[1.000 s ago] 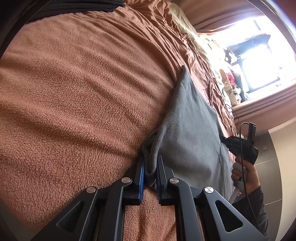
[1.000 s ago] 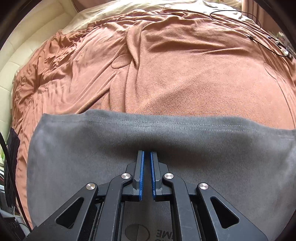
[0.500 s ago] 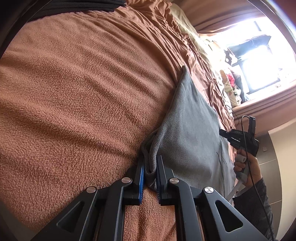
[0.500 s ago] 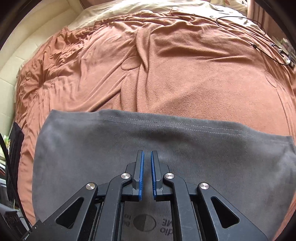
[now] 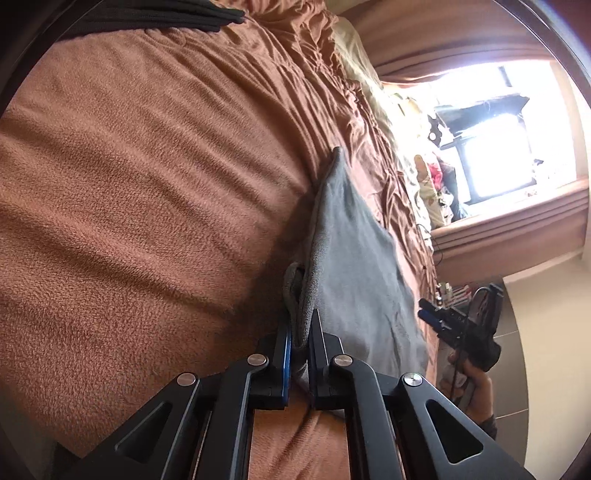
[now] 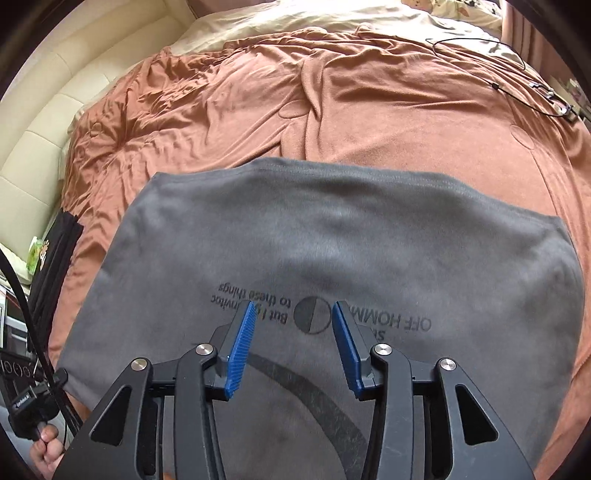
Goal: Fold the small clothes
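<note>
A grey T-shirt with dark printed lettering lies folded flat on the brown blanket. My right gripper hangs above the print, its jaws opening, with nothing between the blue pads. In the left wrist view the same grey T-shirt stretches away over the blanket. My left gripper is shut on a bunched edge of the shirt at its near corner. The right gripper shows at the far right of that view, off the cloth, held by a hand.
A stack of dark folded clothes lies at the blanket's left edge, and shows again as dark clothes at the top. A black cable trails over the far right of the bed. Cream cushions border the left. A bright window stands beyond.
My right gripper has opened and pulled back and up from the shirt, so the print now shows. The left gripper still pinches the shirt's edge, tilted a little.
</note>
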